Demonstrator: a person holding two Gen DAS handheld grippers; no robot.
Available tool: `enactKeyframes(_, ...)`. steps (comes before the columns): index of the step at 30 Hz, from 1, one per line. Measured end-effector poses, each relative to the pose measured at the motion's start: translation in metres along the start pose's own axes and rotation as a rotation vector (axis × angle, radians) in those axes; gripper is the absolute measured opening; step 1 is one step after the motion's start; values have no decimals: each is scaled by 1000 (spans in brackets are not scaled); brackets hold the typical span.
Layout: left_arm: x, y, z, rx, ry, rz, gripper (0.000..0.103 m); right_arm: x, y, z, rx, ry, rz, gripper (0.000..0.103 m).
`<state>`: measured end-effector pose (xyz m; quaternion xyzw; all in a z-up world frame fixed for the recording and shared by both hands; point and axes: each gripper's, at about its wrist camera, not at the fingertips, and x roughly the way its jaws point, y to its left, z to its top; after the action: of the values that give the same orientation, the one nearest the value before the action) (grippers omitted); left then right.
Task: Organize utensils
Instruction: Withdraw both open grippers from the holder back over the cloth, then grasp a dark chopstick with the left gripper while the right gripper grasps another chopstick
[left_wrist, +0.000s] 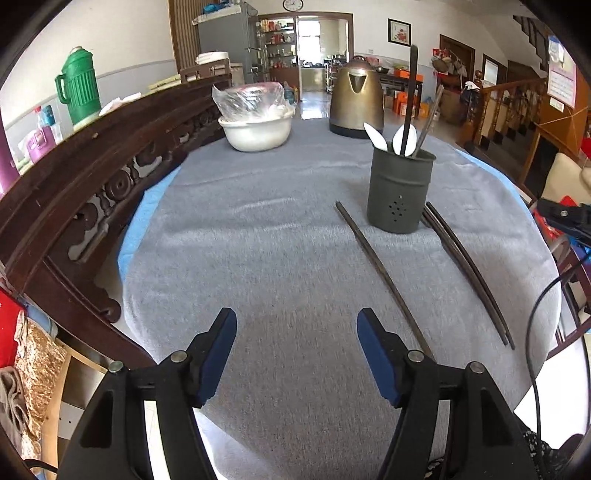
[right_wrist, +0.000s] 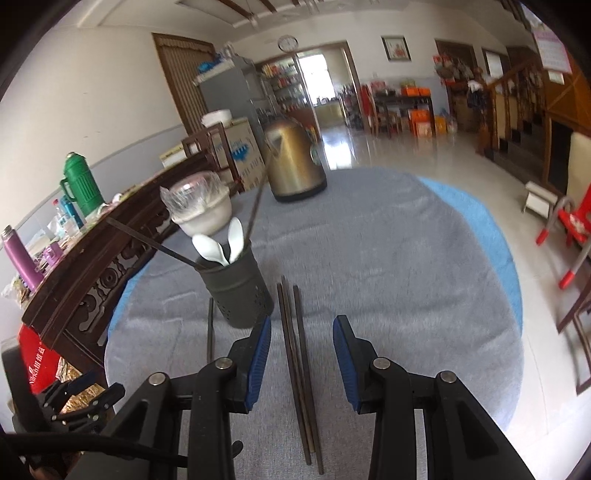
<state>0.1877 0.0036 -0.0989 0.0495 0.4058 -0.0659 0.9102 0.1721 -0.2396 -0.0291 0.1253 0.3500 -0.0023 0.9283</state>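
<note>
Utensil holder (left_wrist: 400, 192): dark grey, perforated, set upright on the grey cloth (left_wrist: 258, 258), right of centre in the left wrist view. White spoons (left_wrist: 404, 139) and upright dark chopsticks (left_wrist: 410, 96) are held in it.

Single chopstick (left_wrist: 384, 275): laid flat on the cloth just left of the holder, its near end reaching to the left gripper's right finger.

Chopstick bundle (right_wrist: 297, 354): laid flat just right of the holder; seen between the spread jaws of the right gripper (right_wrist: 302, 332), not touched by either pad.

Left gripper (left_wrist: 296, 325): jaws spread wide, nothing held, cloth beneath.

Behind the holder, well apart: a brass-coloured kettle (left_wrist: 356, 99) and a white bowl (left_wrist: 256, 129) covered in plastic film.

Surface: round table, grey cloth over a blue underlay (right_wrist: 491, 236).

Surroundings: carved dark wooden bench back (left_wrist: 92, 177) alongside the table, a green thermos (left_wrist: 79, 88) behind it; tiled floor, doorway, wall clock (left_wrist: 293, 4) and staircase beyond.
</note>
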Motion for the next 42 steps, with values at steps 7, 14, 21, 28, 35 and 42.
enactKeyframes(7, 9, 8, -9, -23, 31, -7, 69, 55, 2, 6, -30, 125, 32, 36)
enactKeyframes(14, 21, 16, -11, -55, 73, 1, 69, 115, 2, 18, -70, 201, 51, 24)
enactKeyframes(21, 31, 17, 0, -67, 91, -7, 69, 161, 5, 30, -69, 267, 96, 18)
enactKeyframes(28, 38, 11, 22, -53, 69, -26, 69, 190, 7, 33, -79, 346, 65, 13)
enactKeyframes(35, 62, -6, 45, -67, 91, -127, 69, 192, -2, 28, -71, 360, 51, 8)
enactKeyframes(42, 100, -28, 41, -149, 208, -257, 69, 189, -20, 28, -6, 373, 66, 8)
